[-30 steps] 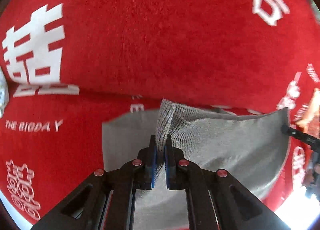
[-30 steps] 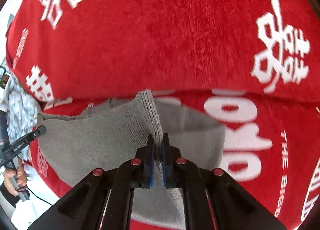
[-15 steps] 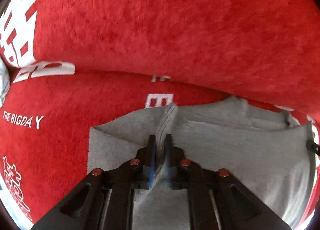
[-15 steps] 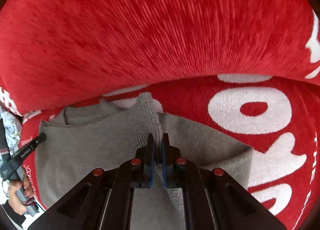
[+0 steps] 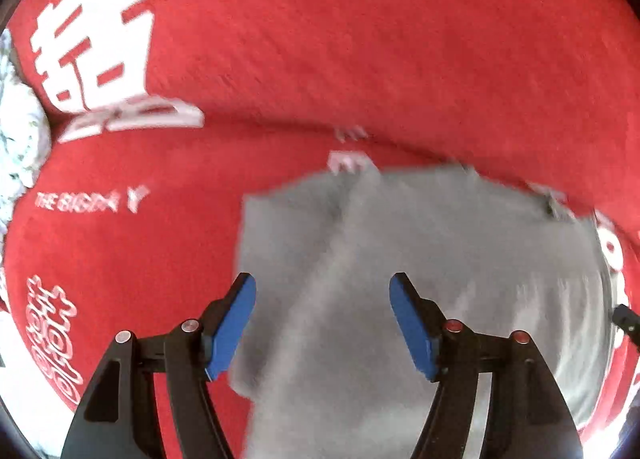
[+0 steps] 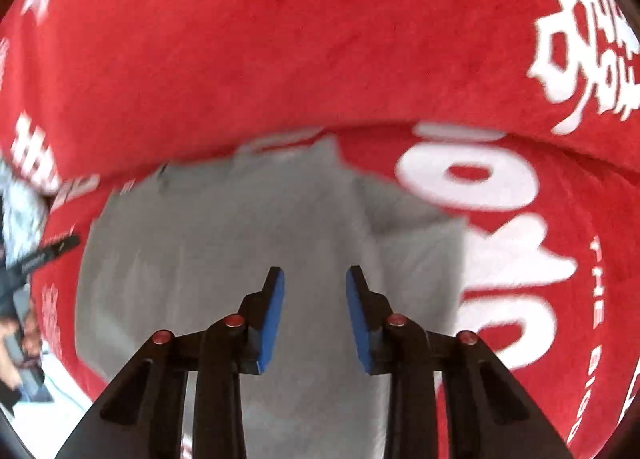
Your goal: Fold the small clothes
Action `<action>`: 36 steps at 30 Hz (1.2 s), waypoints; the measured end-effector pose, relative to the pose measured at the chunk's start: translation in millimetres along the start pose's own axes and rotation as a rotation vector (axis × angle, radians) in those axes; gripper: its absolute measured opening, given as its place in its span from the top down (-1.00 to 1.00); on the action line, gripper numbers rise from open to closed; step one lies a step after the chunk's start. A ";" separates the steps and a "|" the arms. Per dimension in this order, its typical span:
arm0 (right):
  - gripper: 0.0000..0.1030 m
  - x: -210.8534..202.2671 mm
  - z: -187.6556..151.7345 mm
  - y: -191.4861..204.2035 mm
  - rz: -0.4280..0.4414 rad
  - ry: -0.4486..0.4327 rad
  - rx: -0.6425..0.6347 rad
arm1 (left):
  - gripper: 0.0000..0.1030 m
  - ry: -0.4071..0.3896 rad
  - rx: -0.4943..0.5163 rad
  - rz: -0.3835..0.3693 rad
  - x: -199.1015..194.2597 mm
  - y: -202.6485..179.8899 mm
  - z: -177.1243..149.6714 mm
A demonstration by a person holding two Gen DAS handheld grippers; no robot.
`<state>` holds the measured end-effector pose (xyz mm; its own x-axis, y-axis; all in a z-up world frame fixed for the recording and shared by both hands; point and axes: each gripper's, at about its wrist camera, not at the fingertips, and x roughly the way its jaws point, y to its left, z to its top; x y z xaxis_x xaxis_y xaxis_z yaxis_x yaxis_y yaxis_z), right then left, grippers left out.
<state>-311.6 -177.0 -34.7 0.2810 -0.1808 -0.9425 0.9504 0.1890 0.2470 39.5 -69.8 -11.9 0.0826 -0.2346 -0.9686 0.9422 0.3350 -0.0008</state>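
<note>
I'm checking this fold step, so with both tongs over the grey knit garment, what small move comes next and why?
Probably lift both tongs clear. The left tongs and right tongs are opening, pads off the grey knit garment, which lies dropped on the red printed cloth.

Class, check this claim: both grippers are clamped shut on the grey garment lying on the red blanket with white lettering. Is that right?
Not quite. The left gripper and right gripper are opening, blue pads clear of the cloth, as each wrist view shows. The grey garment does lie on the red blanket with white lettering.
</note>
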 end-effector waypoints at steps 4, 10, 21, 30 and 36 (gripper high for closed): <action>0.49 20.7 -16.1 -11.1 -0.016 0.051 0.088 | -0.37 0.079 -0.013 0.039 20.6 -4.7 -33.1; 0.60 0.9 -29.2 -51.0 -0.017 0.025 0.218 | -0.37 0.105 -0.086 0.059 9.4 37.4 -58.4; -0.15 -17.2 -93.9 17.2 0.409 0.129 0.398 | -0.37 0.200 -0.012 -0.206 -7.3 81.4 -93.4; -0.16 66.8 -165.5 96.1 0.581 0.220 0.744 | 0.47 0.253 0.085 -0.391 8.9 67.4 -95.8; 0.86 53.4 -148.2 88.7 0.553 0.148 0.794 | 0.85 0.233 0.124 -0.457 -2.8 76.6 -89.9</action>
<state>-232.1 -26.8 -96.4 0.7460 -0.1293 -0.6533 0.5181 -0.5037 0.6913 82.3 38.5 -31.6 -0.4067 -0.1177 -0.9059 0.8977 0.1326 -0.4202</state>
